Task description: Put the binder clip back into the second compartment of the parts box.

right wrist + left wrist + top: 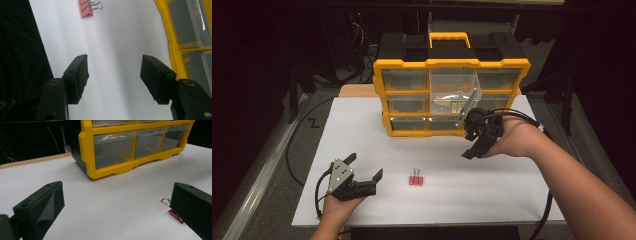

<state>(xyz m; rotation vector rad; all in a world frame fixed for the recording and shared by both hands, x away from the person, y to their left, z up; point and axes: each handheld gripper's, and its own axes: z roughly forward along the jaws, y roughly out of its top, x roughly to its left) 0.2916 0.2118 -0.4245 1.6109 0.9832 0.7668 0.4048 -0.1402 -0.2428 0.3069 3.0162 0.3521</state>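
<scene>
A yellow organiser [452,63] with clear drawers stands at the back of the white table [362,130]. Its middle drawer [455,99] sticks out, with pale items inside. A red binder clip [416,180] lies on the table near the front. My left gripper [365,166] rests low at the front left, open, with the clip to its right. In the left gripper view the clip [175,215] peeks out beside the right jaw of the left gripper [116,195]. My right gripper [468,139] hovers just in front of the organiser's right half, open and empty. The right gripper view shows the right gripper [115,62] over bare table, the clip [86,10] far ahead.
The organiser's frame [172,47] runs along the right side of the right gripper view, and its lower drawers [112,150] face the left gripper. Dark floor, cables and stands [302,85] surround the table. A black bar [432,232] lines the front edge.
</scene>
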